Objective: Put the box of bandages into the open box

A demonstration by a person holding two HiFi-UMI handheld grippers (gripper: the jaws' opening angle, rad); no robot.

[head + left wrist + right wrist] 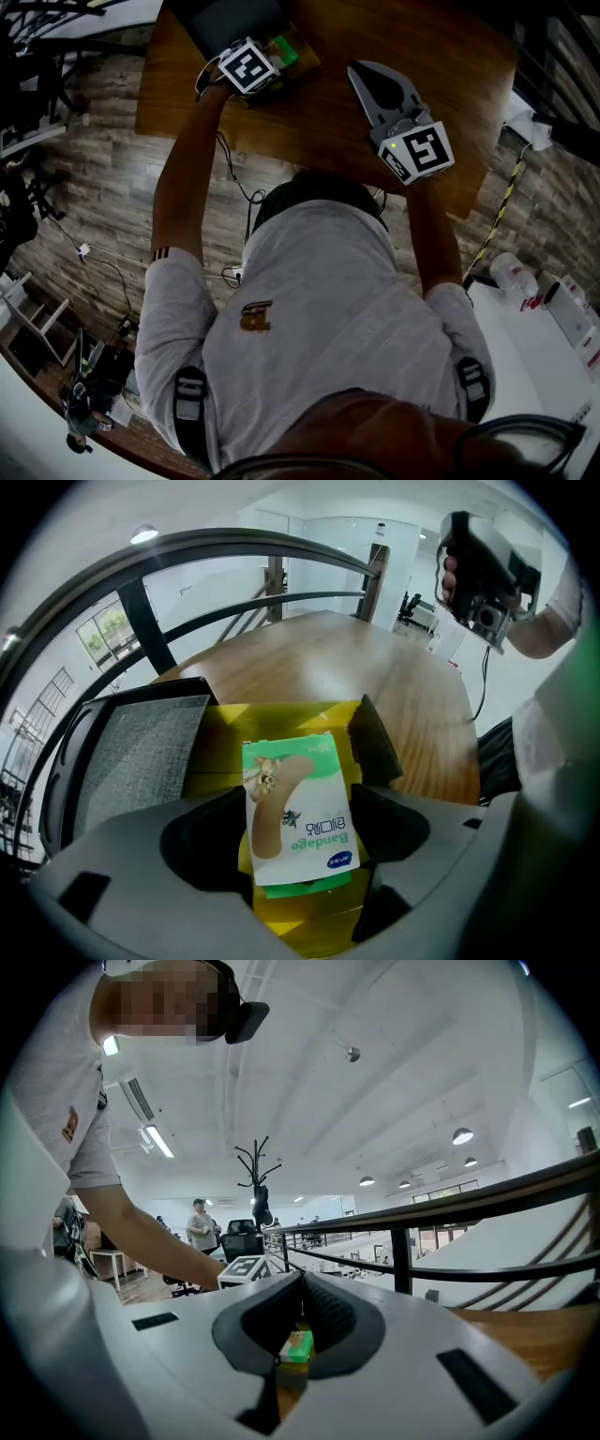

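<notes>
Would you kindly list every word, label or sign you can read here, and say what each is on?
"Bandage": printed on the bandage box, upside down in the left gripper view.
Other characters beside that word, and the blue oval logo: too small to read.
Marker cubes: black-and-white patterns only, no words.
Shirt emblem: too blurred to read.

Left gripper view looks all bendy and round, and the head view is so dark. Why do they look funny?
Left gripper view: a wide lens curves the railing into arcs and blackens the corners; light glares off the table, yet the box of bandages is sharp. Head view: dim and underlit, colours dull. Right gripper view: the same round bending, with bright ceiling lamps.
</notes>
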